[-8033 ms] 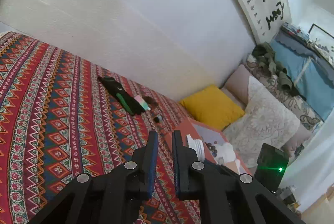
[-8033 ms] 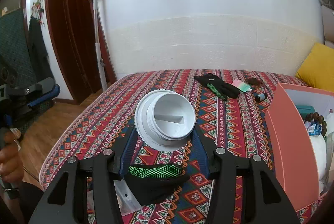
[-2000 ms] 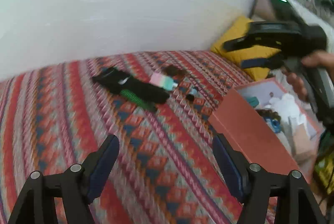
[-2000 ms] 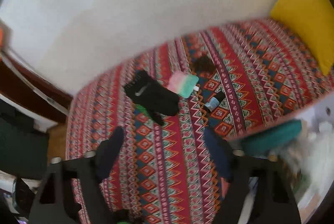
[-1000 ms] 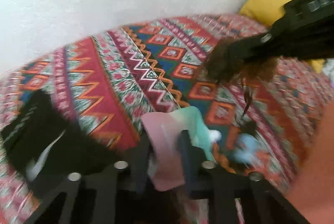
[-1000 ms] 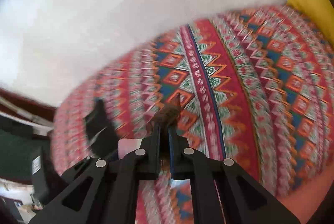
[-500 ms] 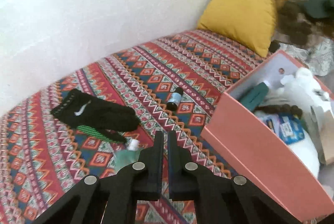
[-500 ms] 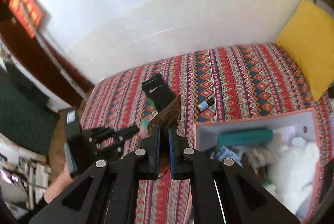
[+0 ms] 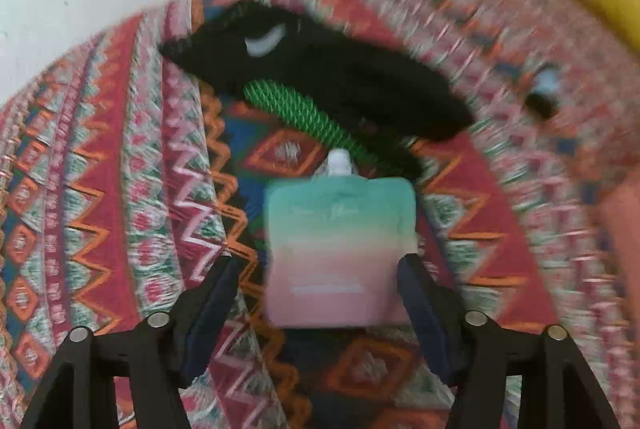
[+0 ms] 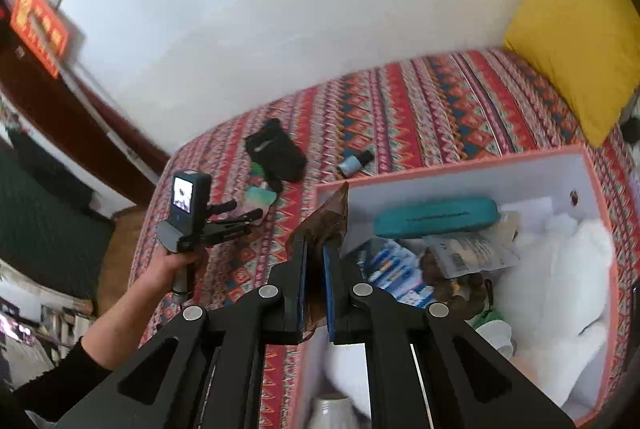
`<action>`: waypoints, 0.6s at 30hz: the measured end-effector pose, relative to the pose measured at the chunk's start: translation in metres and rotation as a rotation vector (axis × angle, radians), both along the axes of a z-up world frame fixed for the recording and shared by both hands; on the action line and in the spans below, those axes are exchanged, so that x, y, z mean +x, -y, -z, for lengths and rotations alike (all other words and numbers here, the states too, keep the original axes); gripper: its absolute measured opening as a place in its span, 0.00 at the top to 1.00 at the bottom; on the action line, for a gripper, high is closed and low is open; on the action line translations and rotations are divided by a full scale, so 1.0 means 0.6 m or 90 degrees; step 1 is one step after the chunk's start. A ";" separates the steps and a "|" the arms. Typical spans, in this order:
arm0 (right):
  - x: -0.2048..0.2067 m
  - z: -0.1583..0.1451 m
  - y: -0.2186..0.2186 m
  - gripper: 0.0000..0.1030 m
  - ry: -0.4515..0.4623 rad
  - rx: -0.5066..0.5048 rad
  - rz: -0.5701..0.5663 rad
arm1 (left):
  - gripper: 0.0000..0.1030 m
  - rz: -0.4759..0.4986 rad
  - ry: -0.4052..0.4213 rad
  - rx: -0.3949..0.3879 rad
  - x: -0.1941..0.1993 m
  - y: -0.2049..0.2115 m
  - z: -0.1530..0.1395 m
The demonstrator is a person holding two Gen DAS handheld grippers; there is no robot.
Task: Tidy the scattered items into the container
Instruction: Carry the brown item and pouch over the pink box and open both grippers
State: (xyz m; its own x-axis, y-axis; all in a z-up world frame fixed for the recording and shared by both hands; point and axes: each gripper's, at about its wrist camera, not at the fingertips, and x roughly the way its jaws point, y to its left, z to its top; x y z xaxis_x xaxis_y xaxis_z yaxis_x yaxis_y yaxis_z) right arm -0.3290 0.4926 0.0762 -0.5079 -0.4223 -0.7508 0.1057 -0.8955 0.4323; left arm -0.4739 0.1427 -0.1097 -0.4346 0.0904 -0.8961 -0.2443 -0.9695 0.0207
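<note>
In the left wrist view my left gripper point(image 9: 316, 281) is open, low over the patterned bedspread. A teal-and-pink pouch point(image 9: 340, 249) lies between its fingers; the right finger touches its edge and the left finger stands apart. Just beyond the pouch lies a black sock point(image 9: 320, 81) over a green-and-black glove point(image 9: 300, 113). My right gripper point(image 10: 316, 249) is shut on a brown packet point(image 10: 324, 217) above the left wall of the pink box point(image 10: 440, 165). From there I also see the left gripper point(image 10: 240, 215) and the pouch point(image 10: 260, 197).
The box holds a teal case point(image 10: 436, 219), blue packets point(image 10: 392, 269) and a white plush point(image 10: 560, 289). A small bottle point(image 10: 354, 163) lies on the bed beside the box. A yellow cushion point(image 10: 576, 41) leans at the wall. A hand point(image 10: 172, 265) holds the left gripper.
My left gripper was shut half a second ago and is now open, down at the pouch. My right gripper has carried the brown packet closer over the box.
</note>
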 end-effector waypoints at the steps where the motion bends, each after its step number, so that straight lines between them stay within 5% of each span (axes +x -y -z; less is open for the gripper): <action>1: -0.005 0.013 -0.008 0.93 0.006 -0.003 0.003 | 0.23 -0.001 -0.009 -0.008 -0.003 -0.007 0.012; 7: 0.011 0.060 -0.020 0.93 0.025 0.009 0.008 | 0.82 0.007 -0.083 -0.017 0.043 -0.041 -0.038; 18: 0.120 -0.037 0.002 0.93 -0.104 0.110 0.051 | 0.82 0.098 -0.306 0.018 0.296 -0.110 -0.285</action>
State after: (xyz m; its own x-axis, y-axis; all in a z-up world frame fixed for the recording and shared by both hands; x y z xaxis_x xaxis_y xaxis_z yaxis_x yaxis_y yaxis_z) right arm -0.2568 0.4914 0.0984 -0.6547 -0.2479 -0.7140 0.0868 -0.9631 0.2548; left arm -0.2962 0.2087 0.0610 -0.7771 0.2076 -0.5941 -0.3539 -0.9247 0.1399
